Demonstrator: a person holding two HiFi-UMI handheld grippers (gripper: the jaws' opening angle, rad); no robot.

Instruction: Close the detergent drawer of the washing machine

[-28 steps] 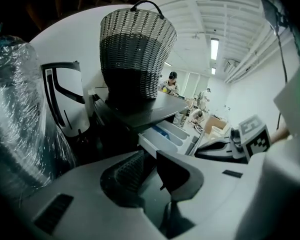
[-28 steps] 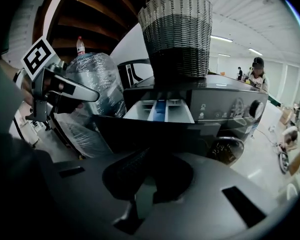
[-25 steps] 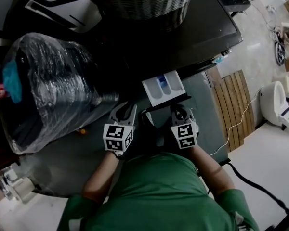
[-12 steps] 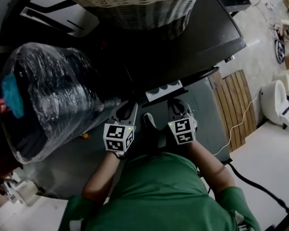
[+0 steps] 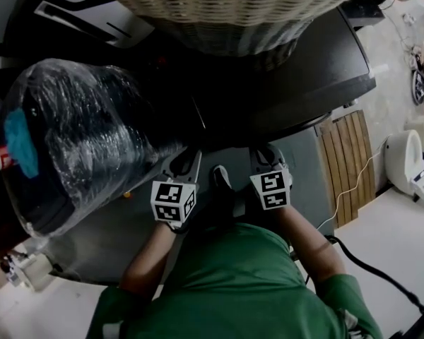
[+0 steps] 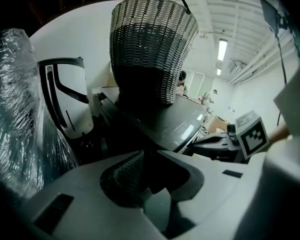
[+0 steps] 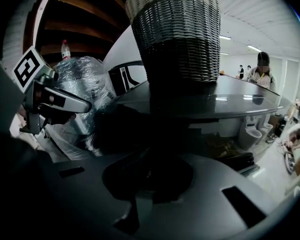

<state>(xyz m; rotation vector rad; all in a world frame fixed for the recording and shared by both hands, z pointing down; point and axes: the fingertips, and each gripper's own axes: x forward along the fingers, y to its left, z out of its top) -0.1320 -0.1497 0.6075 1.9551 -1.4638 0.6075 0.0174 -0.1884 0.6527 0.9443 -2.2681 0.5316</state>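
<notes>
The left gripper (image 6: 150,153) has its jaws closed tip to tip, with nothing between them. Beyond them a woven basket (image 6: 152,49) stands on the washing machine's glossy dark top (image 6: 177,118). A plastic-wrapped bundle (image 6: 15,129) fills the left edge, beside a white panel (image 6: 65,101). At right is the right gripper (image 6: 206,144) with its marker cube (image 6: 251,135).
</notes>
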